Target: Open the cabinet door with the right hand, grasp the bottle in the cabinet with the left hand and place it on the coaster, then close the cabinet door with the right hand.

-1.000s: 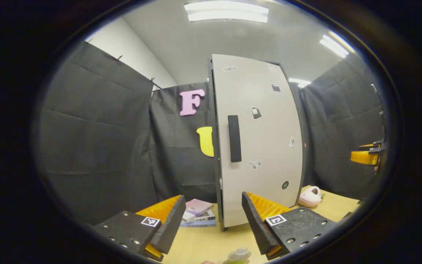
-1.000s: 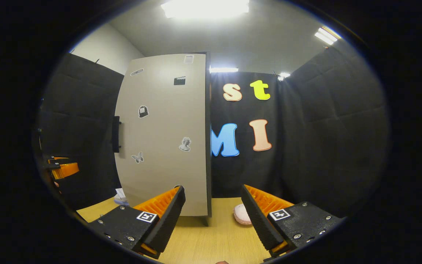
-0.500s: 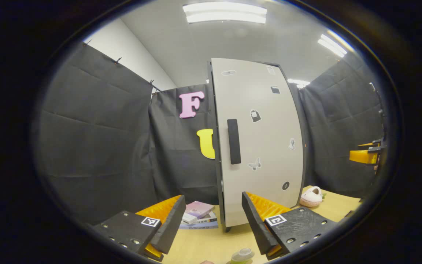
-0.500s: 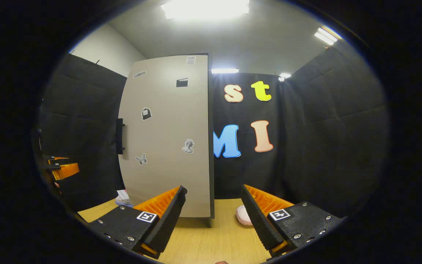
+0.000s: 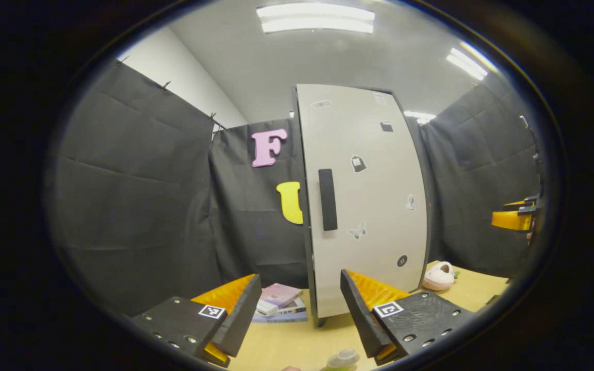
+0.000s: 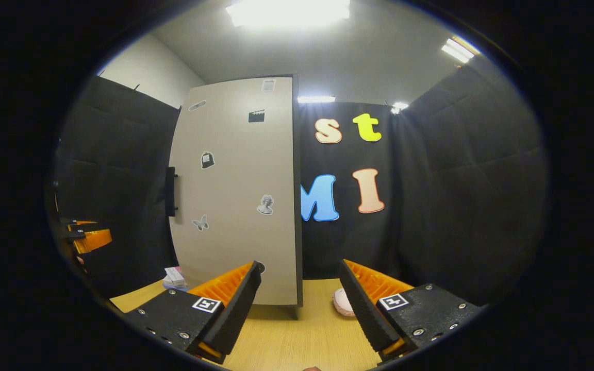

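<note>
The tall cabinet stands on the table with its pale grey door (image 5: 374, 206) shut, so the bottle inside is hidden. The door's black handle (image 5: 328, 200) runs upright near its left edge. My left gripper (image 5: 299, 288) is open and empty, well short of the cabinet's foot. In the right gripper view the same door (image 6: 235, 196) appears from the right, its handle (image 6: 171, 190) side-on. My right gripper (image 6: 299, 283) is open and empty, short of the door's lower right corner.
A stack of books (image 5: 279, 301) lies left of the cabinet's foot, and a pink plush slipper (image 5: 437, 275) lies to its right. A small pale green round object (image 5: 342, 359) sits on the wooden table (image 5: 286, 345) under the left fingers. Black cloth walls close in all around.
Both views shifted slightly: the cabinet sits a little lower in the left gripper view and a little further right in the right gripper view. Both grippers stay open; the door stays shut.
</note>
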### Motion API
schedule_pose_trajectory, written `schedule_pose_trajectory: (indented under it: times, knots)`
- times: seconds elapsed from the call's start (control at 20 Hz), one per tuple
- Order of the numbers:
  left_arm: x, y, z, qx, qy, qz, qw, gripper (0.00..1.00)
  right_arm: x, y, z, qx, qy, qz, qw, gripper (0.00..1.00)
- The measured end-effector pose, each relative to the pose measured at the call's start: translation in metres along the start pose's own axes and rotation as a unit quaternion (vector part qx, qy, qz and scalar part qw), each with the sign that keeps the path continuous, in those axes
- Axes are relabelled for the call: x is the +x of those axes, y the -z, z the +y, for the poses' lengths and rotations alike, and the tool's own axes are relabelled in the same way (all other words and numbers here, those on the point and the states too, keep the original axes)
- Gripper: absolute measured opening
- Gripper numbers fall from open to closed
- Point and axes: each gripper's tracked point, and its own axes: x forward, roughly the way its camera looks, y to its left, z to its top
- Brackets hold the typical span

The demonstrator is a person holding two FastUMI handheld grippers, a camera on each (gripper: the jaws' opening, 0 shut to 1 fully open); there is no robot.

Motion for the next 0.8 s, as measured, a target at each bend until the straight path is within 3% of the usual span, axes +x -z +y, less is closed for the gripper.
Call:
schedule_pose_trajectory:
  times: [0.65, 0.8]
  knots:
    - [0.0018, -0.0011, 0.0007, -0.007, -0.005, -0.004, 1.0, 0.84, -0.0011, -0.0067, 0.0058, 0.002, 0.002, -0.004, 1.0, 0.95]
    - [0.0023, -0.0019, 0.0024, -0.004, -0.006, -0.005, 1.0, 0.88, -0.0029, -0.0058, 0.0065, -0.002, 0.003, -0.004, 1.0, 0.95]
